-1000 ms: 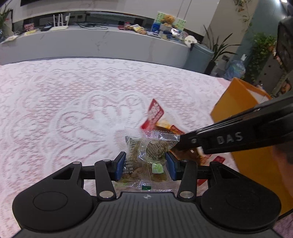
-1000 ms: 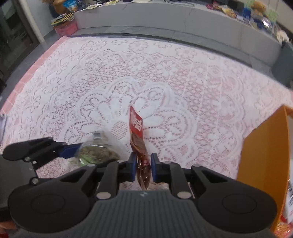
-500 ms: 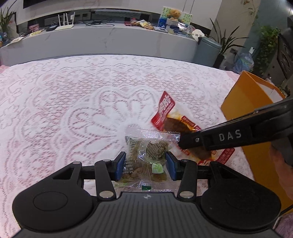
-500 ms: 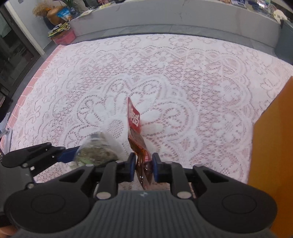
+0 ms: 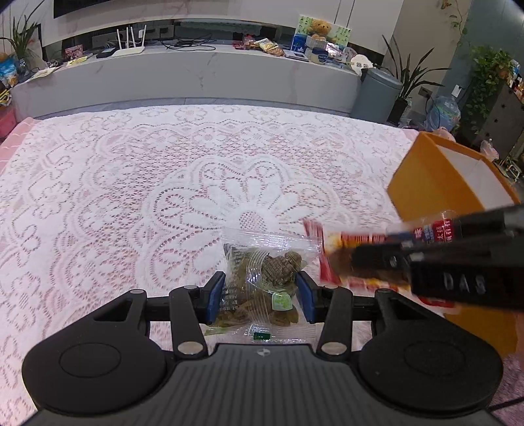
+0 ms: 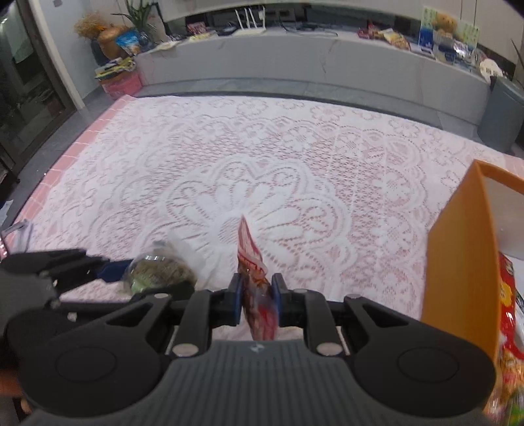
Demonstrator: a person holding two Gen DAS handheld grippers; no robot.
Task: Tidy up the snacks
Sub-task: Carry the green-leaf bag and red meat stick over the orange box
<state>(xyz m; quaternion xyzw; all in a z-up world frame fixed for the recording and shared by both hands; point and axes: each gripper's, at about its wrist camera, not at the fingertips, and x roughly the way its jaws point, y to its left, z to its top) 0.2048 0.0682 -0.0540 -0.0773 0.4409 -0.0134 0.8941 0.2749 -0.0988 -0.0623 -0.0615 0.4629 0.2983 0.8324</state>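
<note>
A clear packet [image 5: 262, 278] is showing olive-green and brown contents, a red packet [image 6: 257, 295] is showing white print, the orange box [image 5: 435, 183] at three o'clock is showing a white inside, and white floral lace [image 5: 196, 183] is covering pink cloth.

The left gripper [image 5: 260, 296] holds a clear packet [image 5: 262, 278] between its fingers above the tablecloth [image 5: 163, 183], and the right gripper [image 6: 256, 303] holds a sachet [image 6: 253, 278] edge-on between its own, just to the right of the packet. A box [image 6: 458, 262] stands on the cloth at the right edge, to the right of both grippers, with snack packs [image 6: 507, 314] inside it. Behind the table runs a long counter [image 5: 196, 75] with a router [image 5: 129, 49] and a teddy bear [image 5: 319, 28] on it, and a bin [image 5: 376, 93] stands at its right end.
</note>
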